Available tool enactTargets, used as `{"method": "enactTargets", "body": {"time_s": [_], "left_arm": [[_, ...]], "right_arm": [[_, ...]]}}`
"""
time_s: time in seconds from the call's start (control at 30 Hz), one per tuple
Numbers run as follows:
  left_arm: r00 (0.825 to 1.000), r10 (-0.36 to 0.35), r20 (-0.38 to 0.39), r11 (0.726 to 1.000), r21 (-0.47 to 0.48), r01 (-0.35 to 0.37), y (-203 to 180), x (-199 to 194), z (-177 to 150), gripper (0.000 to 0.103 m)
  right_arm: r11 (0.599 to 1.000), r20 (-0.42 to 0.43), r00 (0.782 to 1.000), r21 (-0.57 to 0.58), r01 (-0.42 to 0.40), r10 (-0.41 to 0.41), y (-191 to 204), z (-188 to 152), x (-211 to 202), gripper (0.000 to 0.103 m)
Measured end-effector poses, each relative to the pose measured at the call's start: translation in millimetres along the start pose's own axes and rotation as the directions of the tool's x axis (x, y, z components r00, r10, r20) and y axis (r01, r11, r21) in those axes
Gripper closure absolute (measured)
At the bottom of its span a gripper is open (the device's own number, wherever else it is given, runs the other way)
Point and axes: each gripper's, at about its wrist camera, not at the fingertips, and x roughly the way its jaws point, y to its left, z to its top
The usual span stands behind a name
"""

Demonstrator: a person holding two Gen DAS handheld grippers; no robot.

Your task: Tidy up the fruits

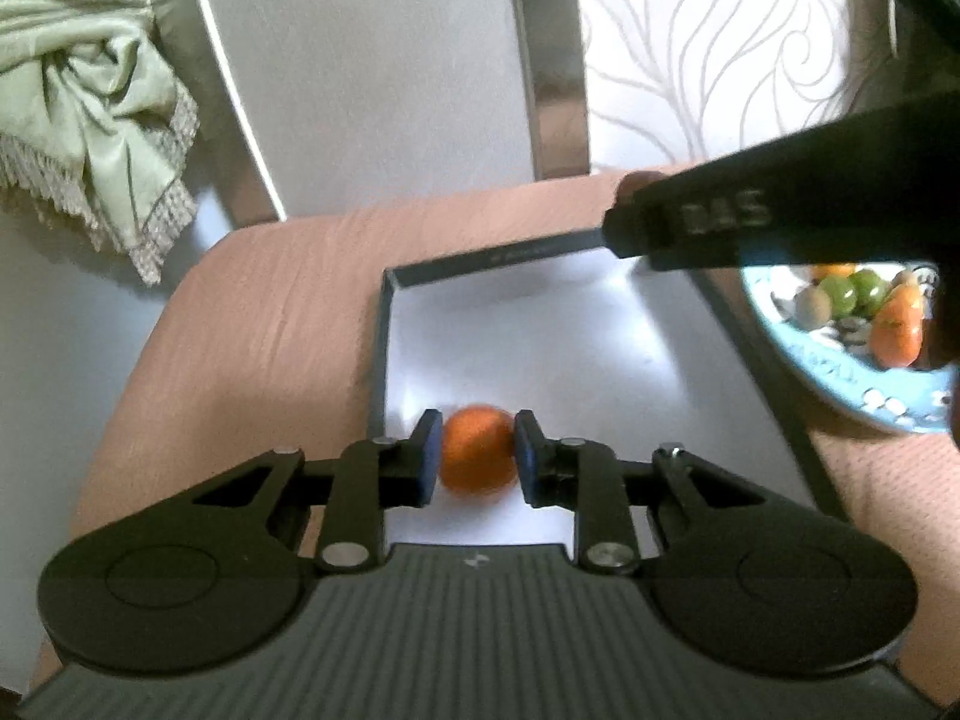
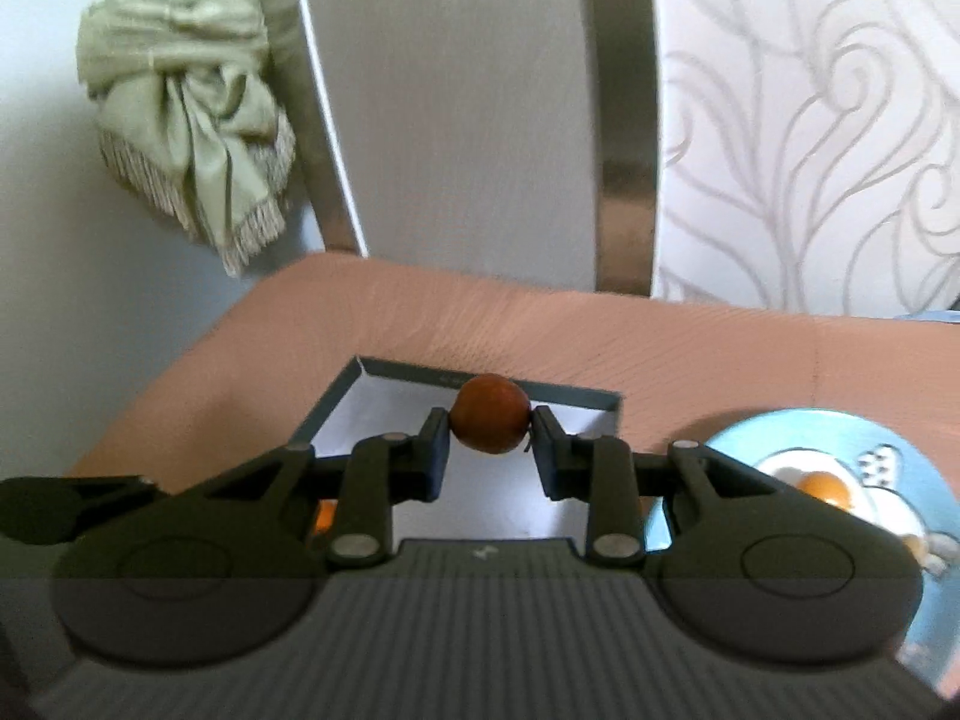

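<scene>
A peach-coloured tabletop [image 2: 690,348] with a fine woven cover carries everything; behind its far edge stand a pale panel with a metal frame, a knotted green fringed curtain [image 2: 186,114] and a wall with a swirl pattern.

A shallow dark-rimmed box lid [image 1: 384,324] with a white floor lies near the middle of the tabletop, its far rim running along the far edge. Just beside it, toward the right edge, sits a light blue plate [image 1: 840,384] holding mixed fruit [image 1: 858,306]: green, orange and tan pieces.

The left gripper [image 1: 478,450] hangs low over the near part of the box lid. Its jaws are nearly closed and their blue pads press both sides of an orange fruit [image 1: 478,450], which rests on or just above the white floor; the picture is too blurred to tell which.

The right gripper [image 2: 490,420] is above the far part of the box lid. Its jaws are narrow and clamp a small brown-orange round fruit [image 2: 490,414] at the very tips, clear of the floor, in front of the far rim.
</scene>
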Motion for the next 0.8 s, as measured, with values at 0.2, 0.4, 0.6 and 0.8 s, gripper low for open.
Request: {"method": "enactTargets", "body": {"time_s": [0.2,0.4,0.6,0.8], "left_arm": [[0.999,-0.026,0.04,0.999,0.036,0.025,-25,-11,9,0.077],[0.998,0.033,0.061,0.997,0.061,-0.036,-37,-13,-1,0.073],[0.998,0.052,0.046,0.996,0.069,-0.055,-42,-3,-2,0.042],[0.982,0.174,0.074,0.984,0.028,-0.176,-28,-16,-5,0.042]], "right_arm": [[0.999,0.048,0.998,0.01,0.044,-0.045,-14,-4,-34,0.07],[0.996,0.065,0.995,0.038,0.076,-0.079,-30,-17,-62,0.07],[0.995,0.082,0.994,0.064,0.07,-0.075,-38,-29,-91,0.07],[0.996,0.11,0.991,0.055,0.073,-0.079,-44,-36,-116,0.07]]}}
